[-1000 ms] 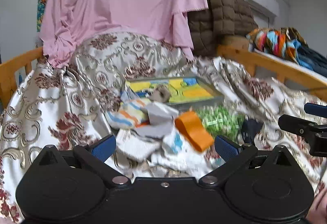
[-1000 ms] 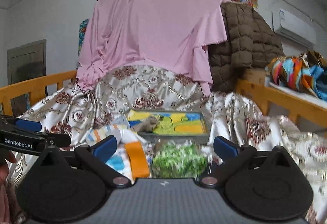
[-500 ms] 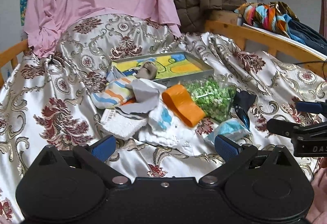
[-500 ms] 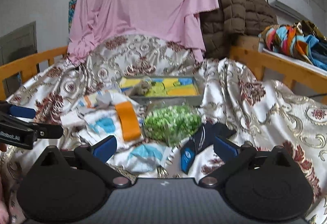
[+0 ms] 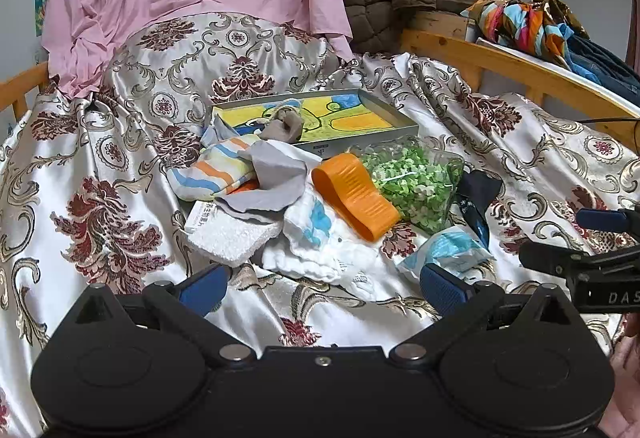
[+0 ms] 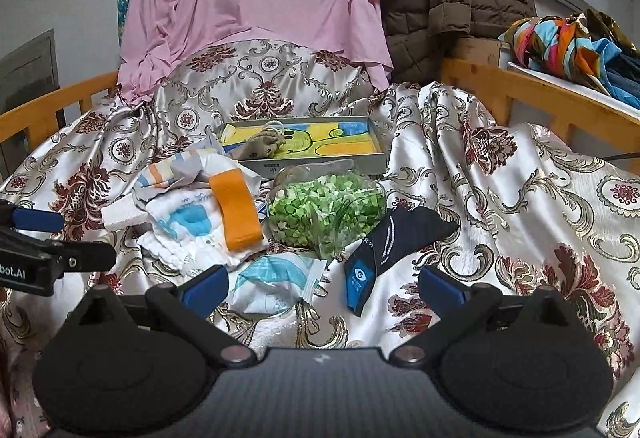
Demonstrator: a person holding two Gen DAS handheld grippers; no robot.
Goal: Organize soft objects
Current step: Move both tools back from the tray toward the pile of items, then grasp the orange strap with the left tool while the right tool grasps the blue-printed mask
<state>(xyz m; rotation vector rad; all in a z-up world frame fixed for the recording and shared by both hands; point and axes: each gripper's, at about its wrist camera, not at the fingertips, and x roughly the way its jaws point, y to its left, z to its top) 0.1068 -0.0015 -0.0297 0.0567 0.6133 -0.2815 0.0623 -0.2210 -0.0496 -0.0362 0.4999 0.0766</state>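
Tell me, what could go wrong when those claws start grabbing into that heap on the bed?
The orange band lies over the white cloth, so a pinch may lift both. The bag of green bits looks slippery and could slide from the left gripper or right gripper. The satin bedspread could get pinched too.

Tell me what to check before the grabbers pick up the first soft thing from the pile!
1. Left gripper jaws open, holding nothing: ok.
2. Right gripper jaws open, holding nothing: ok.
3. Tray has room: ok, only a small grey toy lies inside.
4. Blue-and-white packet free to grab: ok, nothing on it.
5. Orange band free to grab: ok, it lies on top of the pile.
6. White towel free: not ok, grey cloth overlaps it.
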